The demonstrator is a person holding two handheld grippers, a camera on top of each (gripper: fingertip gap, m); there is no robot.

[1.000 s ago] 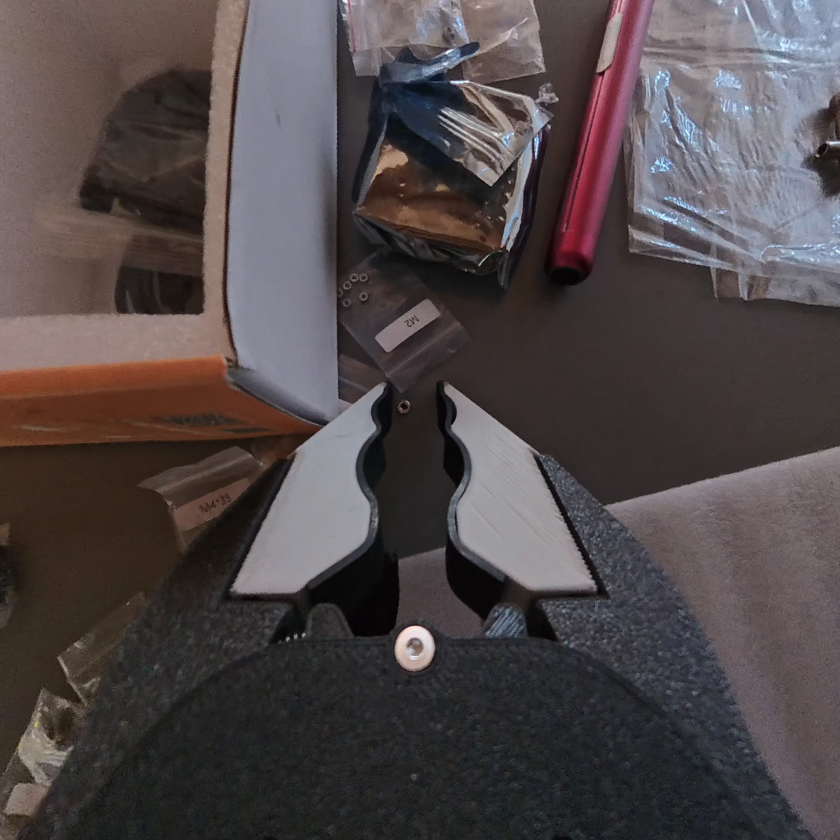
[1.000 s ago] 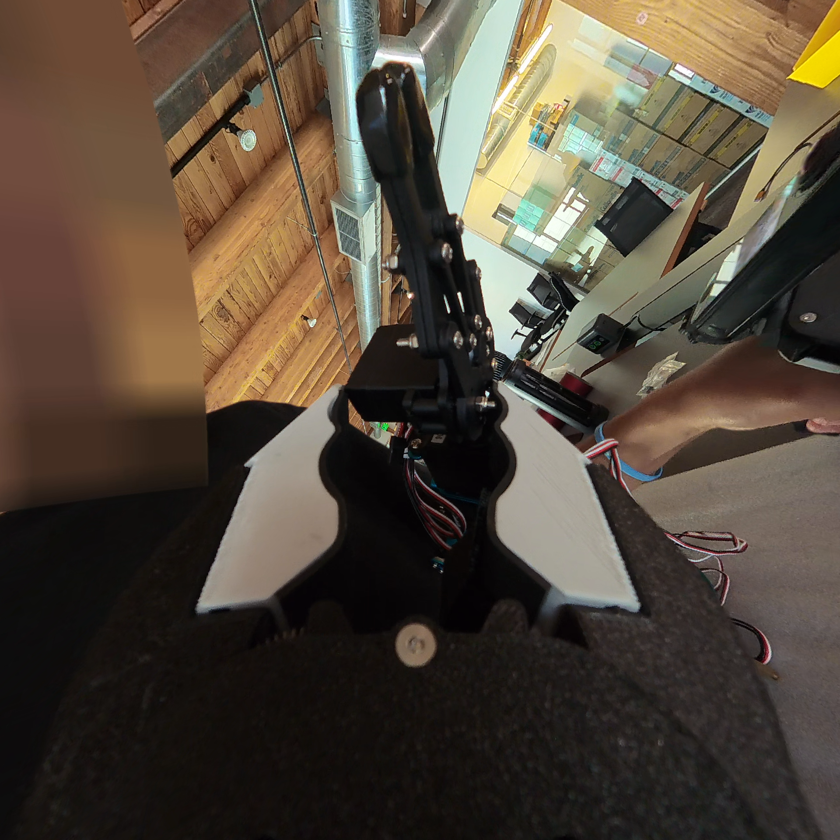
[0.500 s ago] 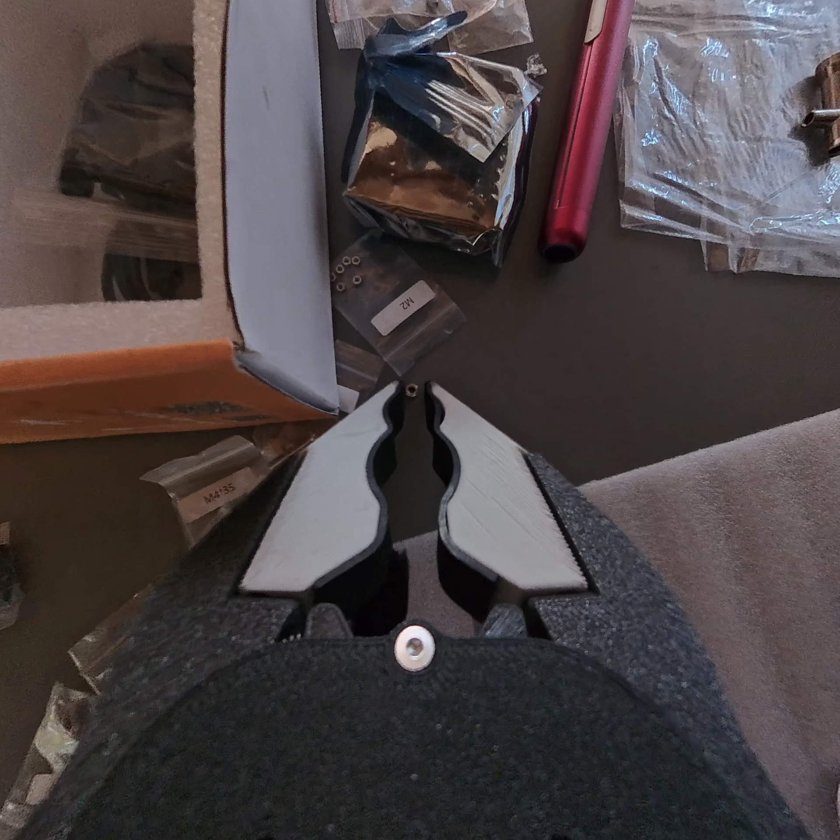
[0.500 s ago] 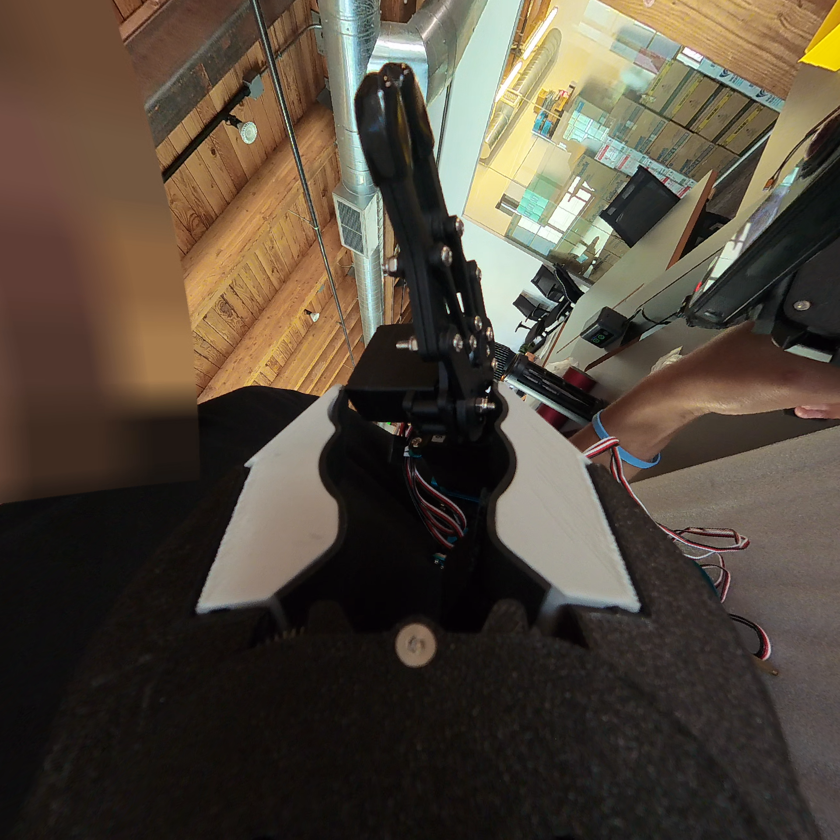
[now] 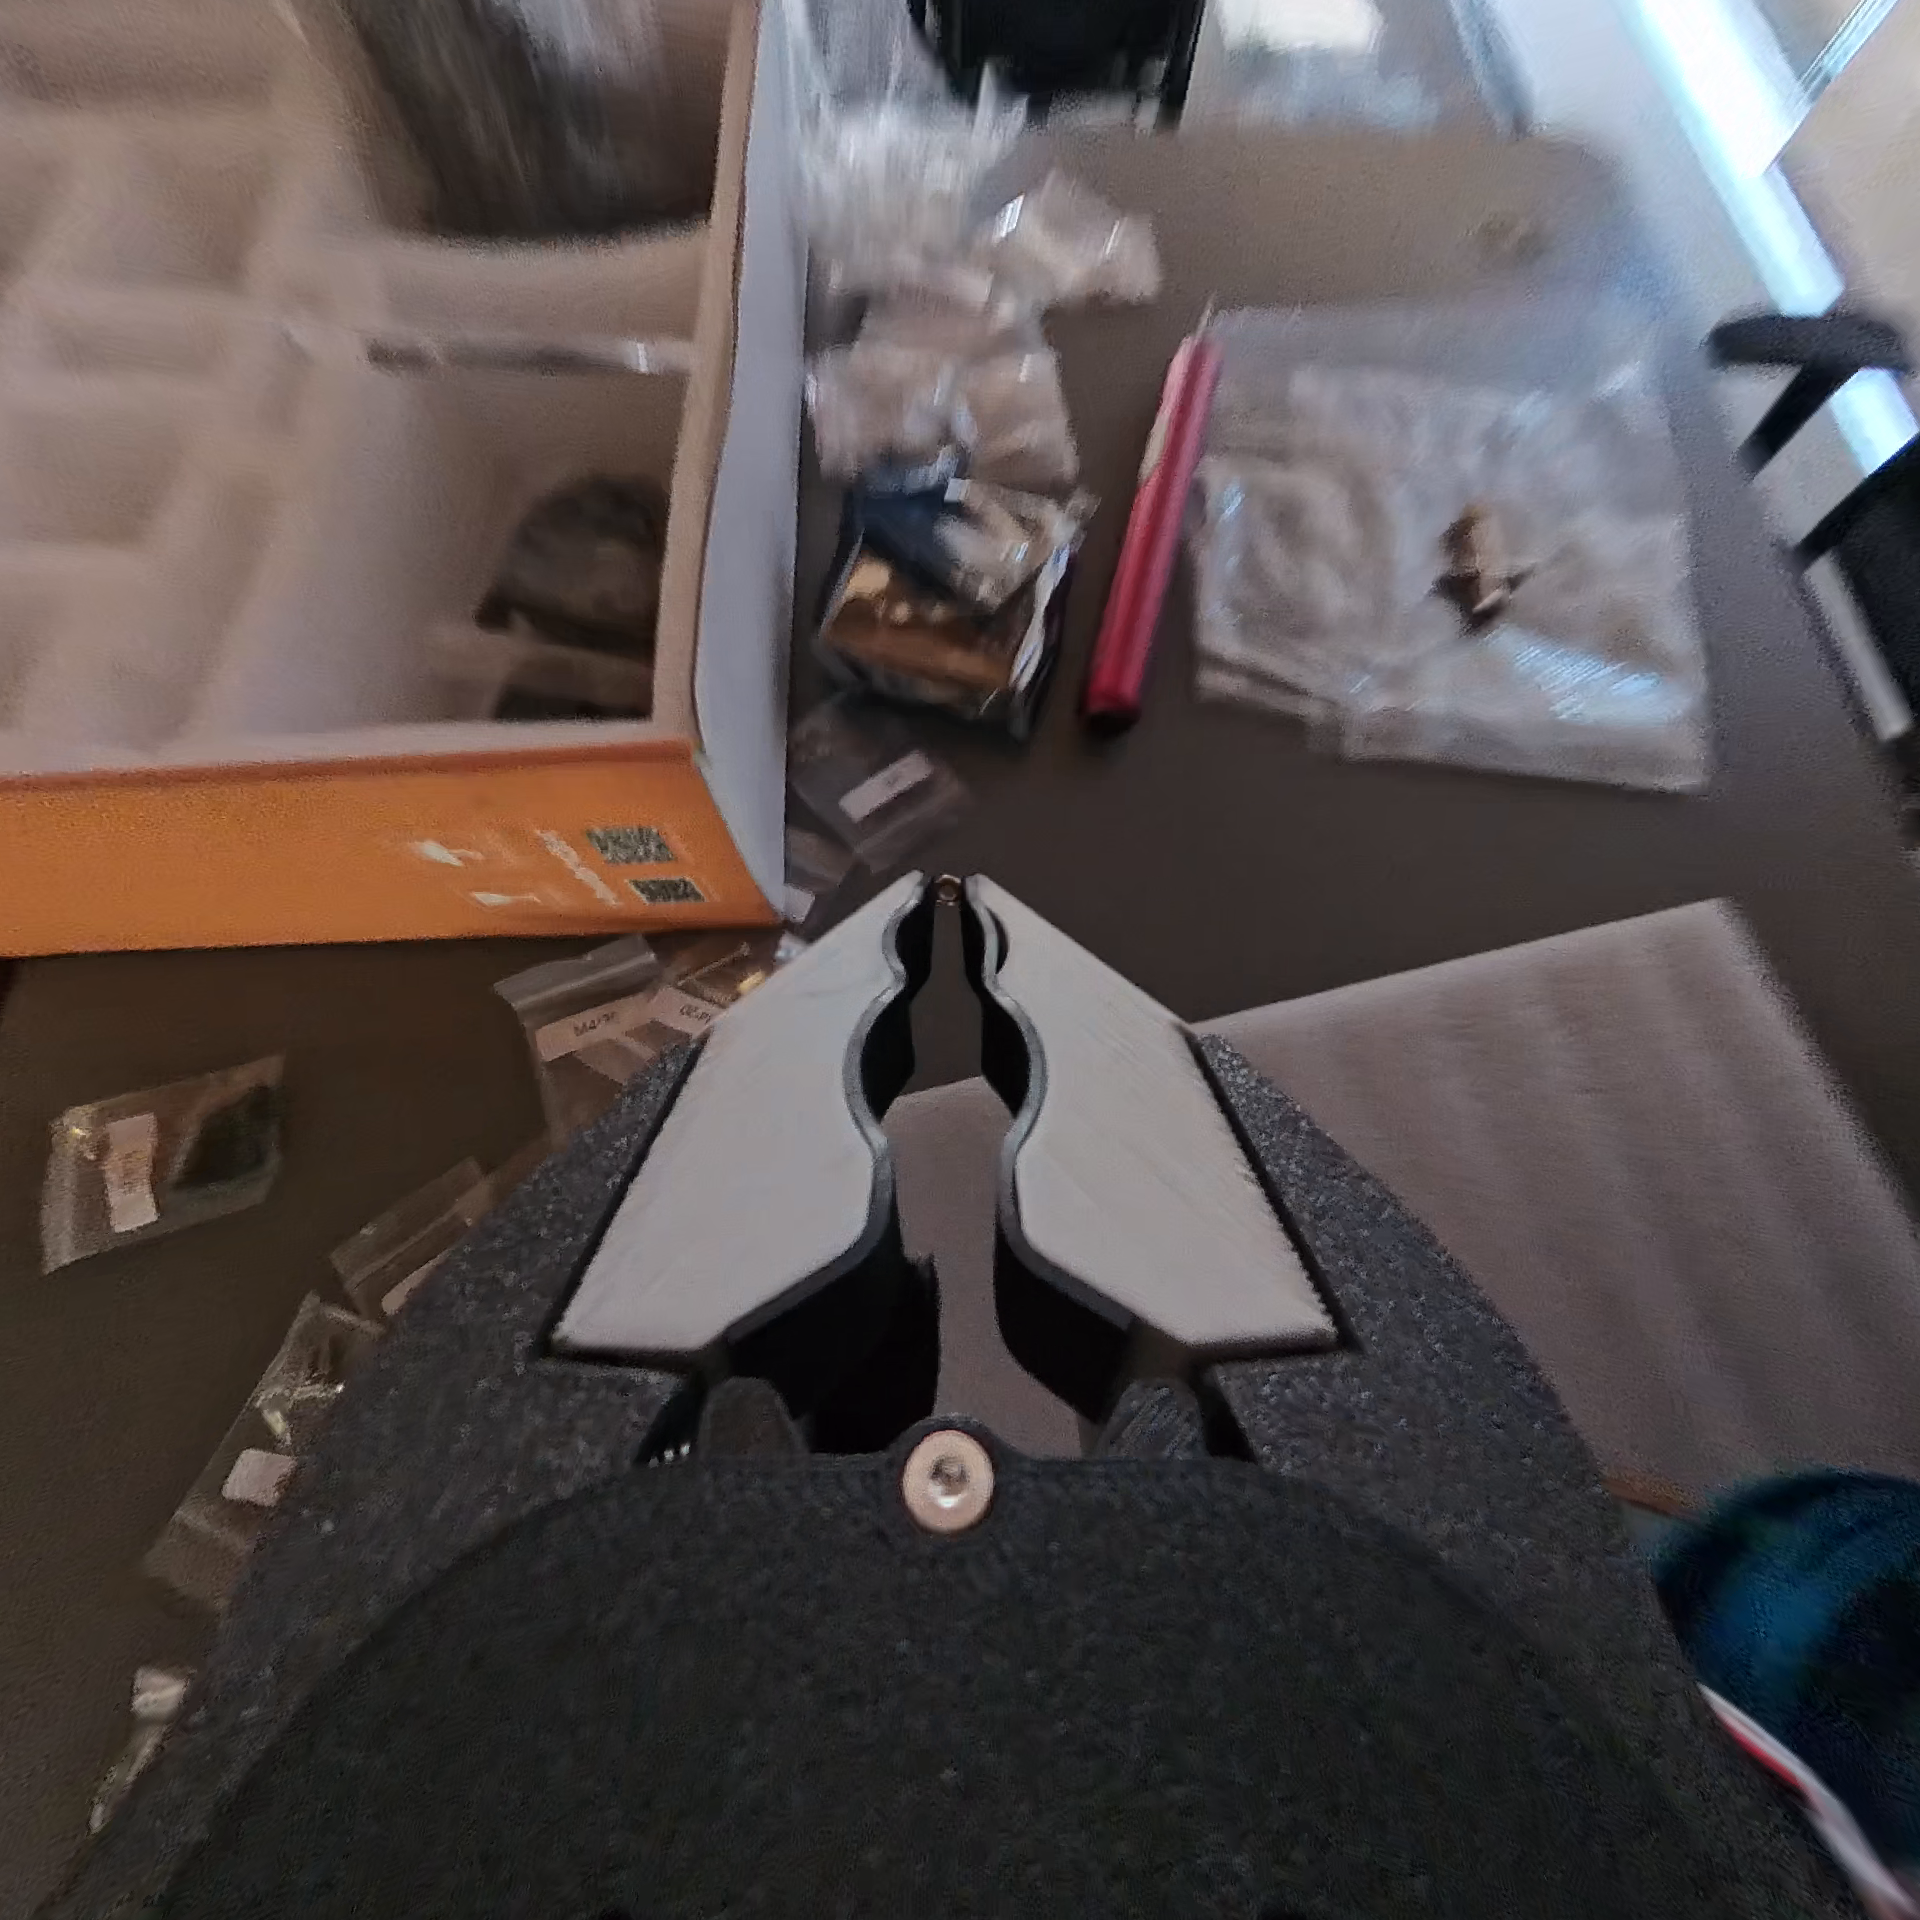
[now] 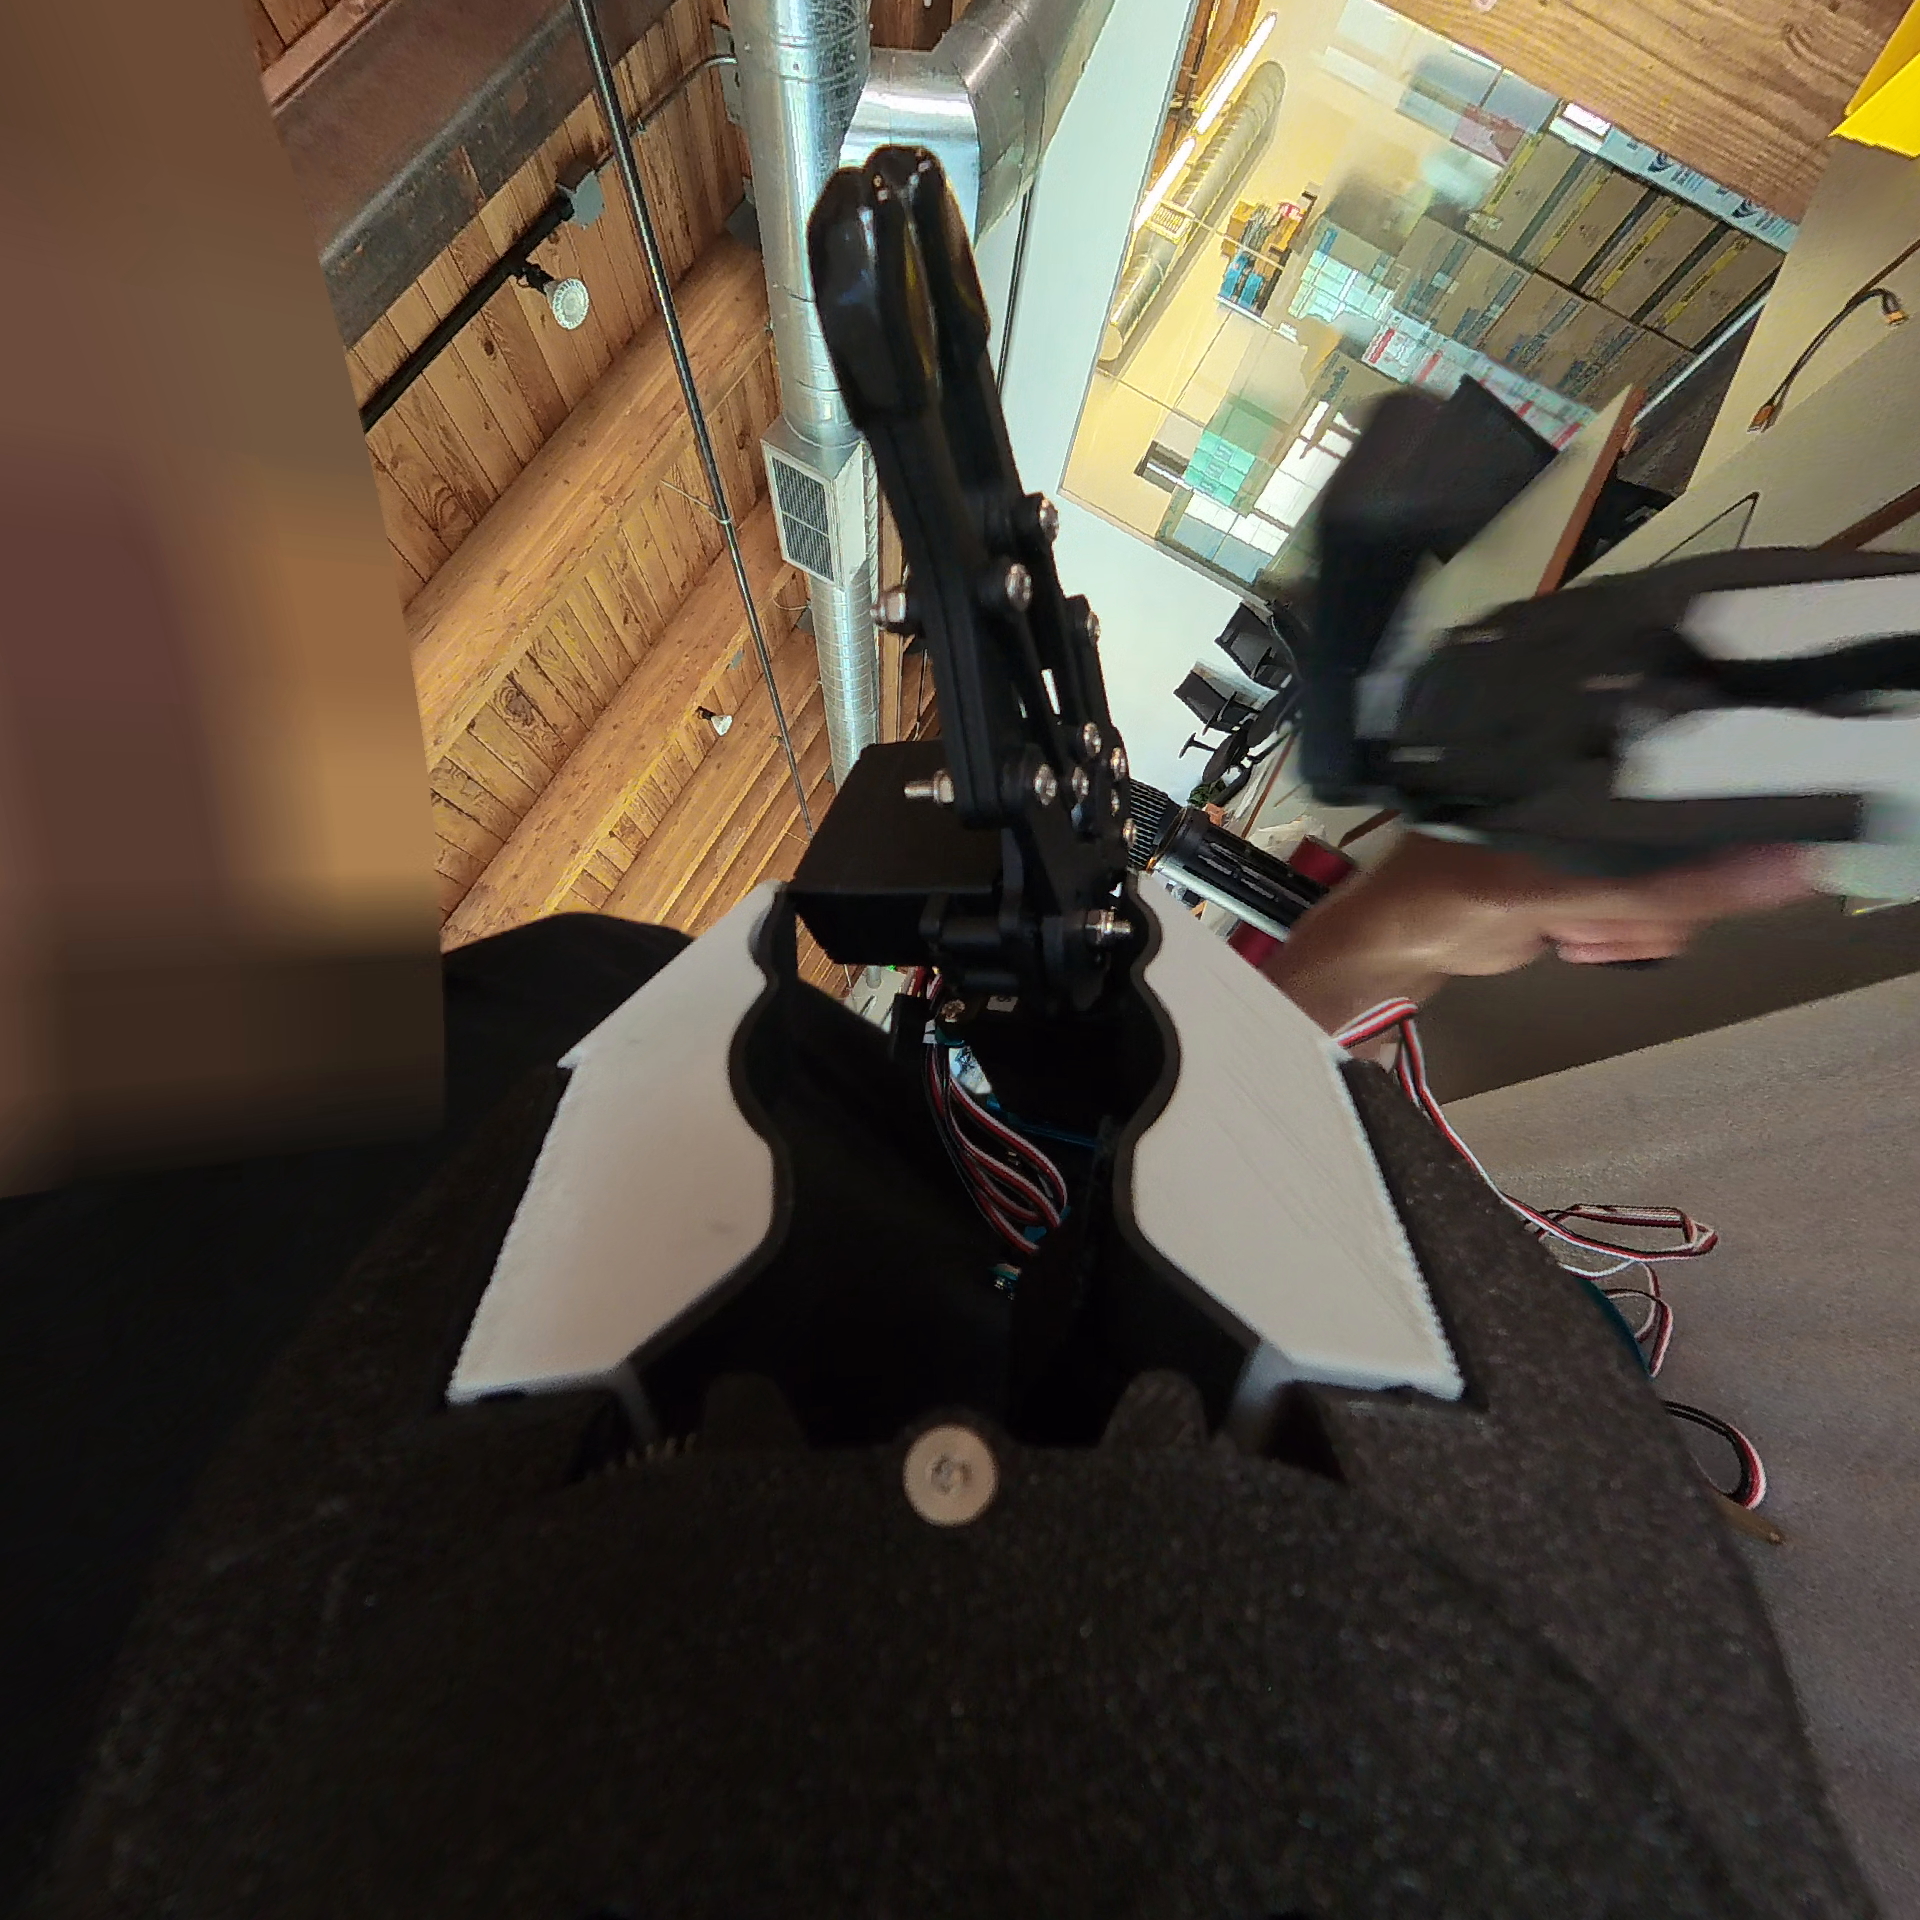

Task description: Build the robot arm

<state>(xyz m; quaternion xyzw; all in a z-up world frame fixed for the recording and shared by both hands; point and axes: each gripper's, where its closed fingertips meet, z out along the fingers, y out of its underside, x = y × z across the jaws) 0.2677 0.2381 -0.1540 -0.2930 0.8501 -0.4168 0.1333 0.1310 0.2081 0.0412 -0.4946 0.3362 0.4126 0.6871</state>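
Note:
My left gripper (image 5: 945,885) is shut on a tiny brass part (image 5: 948,887) pinched at its very tips, held well above the dark table (image 5: 1299,862). The view is motion-blurred. My right gripper (image 6: 956,904) is shut on a small black mechanical claw assembly (image 6: 977,665) that stands upright out of its fingers, with red, white and black wires (image 6: 997,1153) hanging down between them. The left gripper also shows in the right wrist view (image 6: 1662,717), blurred, in a person's hand (image 6: 1455,935) to the right of the claw.
An open orange box (image 5: 343,831) with a white foam insert (image 5: 208,416) stands at the left. Near it lie a silver foil bag (image 5: 935,613), a red tube (image 5: 1148,551), clear plastic bags (image 5: 1455,582) and small zip bags (image 5: 156,1153). A grey mat (image 5: 1558,1143) lies at the right.
My left gripper closed from slightly open onto the tiny brass part and rose away from the table. It swung into the right wrist view. My right gripper kept still with the claw.

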